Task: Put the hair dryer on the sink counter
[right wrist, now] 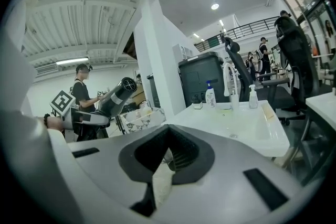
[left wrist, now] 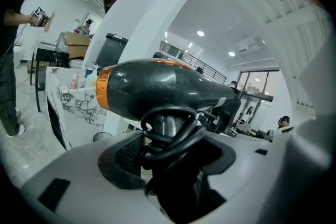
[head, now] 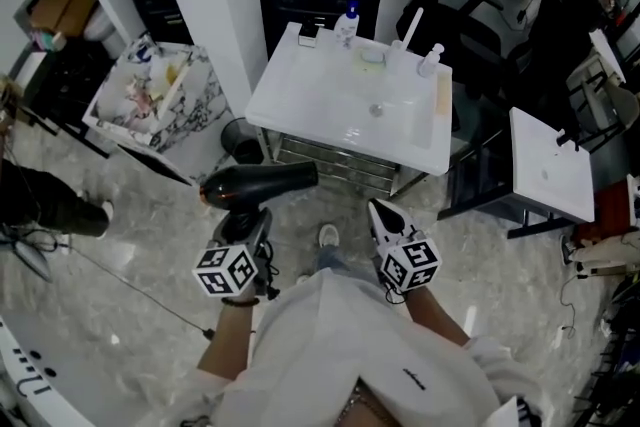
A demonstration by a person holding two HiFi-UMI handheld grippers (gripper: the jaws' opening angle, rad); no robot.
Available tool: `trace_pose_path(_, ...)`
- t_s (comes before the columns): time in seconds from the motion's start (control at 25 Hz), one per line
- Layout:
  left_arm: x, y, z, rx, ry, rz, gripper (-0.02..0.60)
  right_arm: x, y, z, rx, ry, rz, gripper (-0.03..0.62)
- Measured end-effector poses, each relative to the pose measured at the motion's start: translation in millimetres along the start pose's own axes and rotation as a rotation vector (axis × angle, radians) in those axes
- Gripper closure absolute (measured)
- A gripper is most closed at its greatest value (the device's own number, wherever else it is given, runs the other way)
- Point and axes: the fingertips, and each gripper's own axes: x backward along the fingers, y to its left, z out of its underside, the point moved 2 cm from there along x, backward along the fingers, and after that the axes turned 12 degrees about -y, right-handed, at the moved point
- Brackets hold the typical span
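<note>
Black hair dryer (head: 258, 184) with orange rear ring, clamped by its handle in the left gripper (head: 254, 215), barrel lying crosswise. White sink counter (head: 290, 105) lies ahead of those fingers (left wrist: 73, 181), to their right. The right gripper (head: 384, 212) is closed, empty.

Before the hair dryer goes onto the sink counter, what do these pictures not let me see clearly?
Hair dryer handle: left gripper view, wrapped by the coiled cord and sunk into the left gripper, so where the jaws press is hidden.
Plug: shown in no view.
Print on the bottles on the sink counter: head view, too small.
</note>
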Motion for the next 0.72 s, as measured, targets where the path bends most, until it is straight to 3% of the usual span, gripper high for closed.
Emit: trace_pose_path(0.72,-147,3,-26,-0.018,0.044,-0.003,0.295,-113,-75,-15,0.026,0.052,-0.076,0.577)
